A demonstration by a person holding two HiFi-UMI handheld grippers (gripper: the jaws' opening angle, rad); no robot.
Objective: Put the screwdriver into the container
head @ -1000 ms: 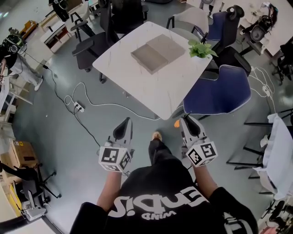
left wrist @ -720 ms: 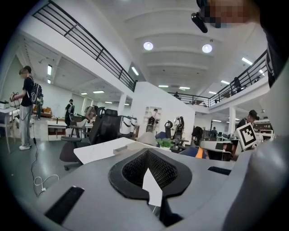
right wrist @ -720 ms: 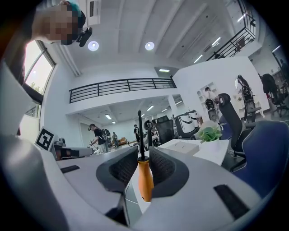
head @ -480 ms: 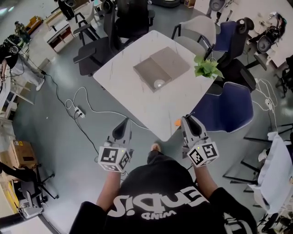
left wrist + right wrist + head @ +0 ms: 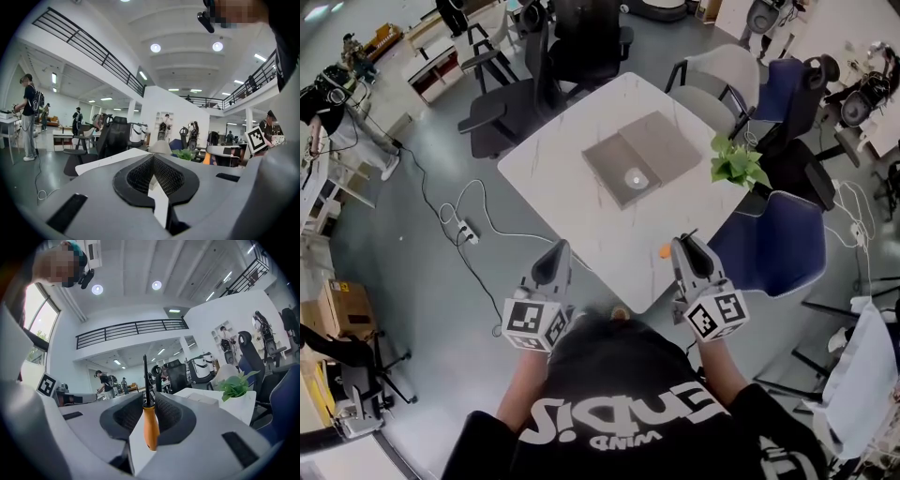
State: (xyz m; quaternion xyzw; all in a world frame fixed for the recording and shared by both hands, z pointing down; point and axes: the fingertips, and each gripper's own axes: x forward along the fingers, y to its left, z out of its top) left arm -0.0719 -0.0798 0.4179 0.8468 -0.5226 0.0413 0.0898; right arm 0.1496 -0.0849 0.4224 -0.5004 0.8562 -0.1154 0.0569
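My right gripper (image 5: 688, 251) is shut on the screwdriver, whose orange handle (image 5: 665, 251) pokes out at the gripper's left side, over the near edge of the white table (image 5: 572, 141). In the right gripper view the screwdriver (image 5: 150, 424) stands upright between the jaws, black shaft up. My left gripper (image 5: 553, 264) is shut on nothing, over the floor left of the table's near corner. The grey, flat two-part container (image 5: 654, 145) lies mid-table, with a small white round thing (image 5: 635, 178) in its near part. It also shows in the right gripper view as the container (image 5: 204, 399).
A potted green plant (image 5: 736, 161) stands at the table's right edge. Blue chairs (image 5: 773, 246) flank the right side, black chairs (image 5: 586, 42) the far side. A white cable and power strip (image 5: 465, 225) lie on the floor to the left. People stand at the far left.
The table has come nearer to both grippers as the person walked up to it. The white round thing in the container has come into sight. Both grippers stay shut.
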